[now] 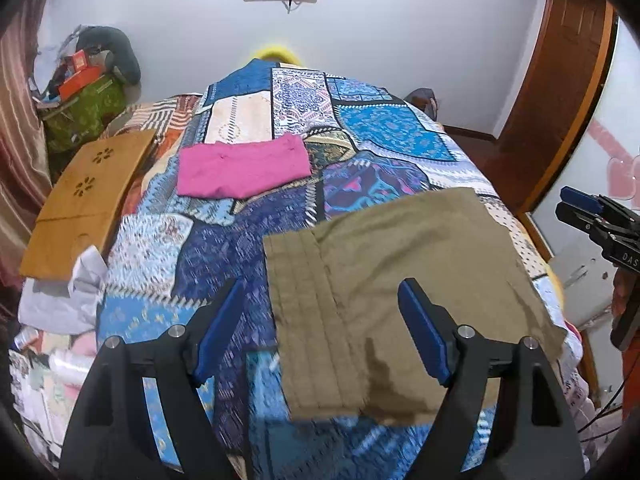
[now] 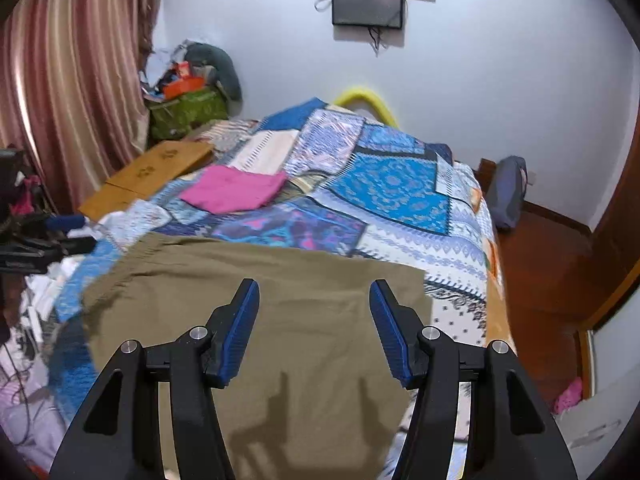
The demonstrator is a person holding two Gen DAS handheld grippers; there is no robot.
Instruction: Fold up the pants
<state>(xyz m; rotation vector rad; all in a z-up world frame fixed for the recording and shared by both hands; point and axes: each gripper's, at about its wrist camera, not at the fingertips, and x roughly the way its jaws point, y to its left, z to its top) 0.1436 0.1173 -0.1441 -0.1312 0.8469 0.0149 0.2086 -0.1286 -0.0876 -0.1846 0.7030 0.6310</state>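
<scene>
I had the folded olive-brown cotton pants (image 1: pixel 400 280) lying flat on the near part of the bed's blue patchwork quilt (image 1: pixel 224 248), its stitched waistband toward the left side. My left hand-held gripper (image 1: pixel 322 300) hung above them with its blue-padded jaws wide apart and nothing between them. My right hand-held gripper (image 2: pixel 314 300) was also above the cloth, jaws apart and empty. Farther back on the quilt lay a folded pink garment (image 1: pixel 244 172), well apart from the pants, with a tan wooden board (image 1: pixel 84 204) at the left edge.

Matt olive cloth pants (image 1: pixel 400 280) on patterned cotton bedspread (image 1: pixel 380 140).
</scene>
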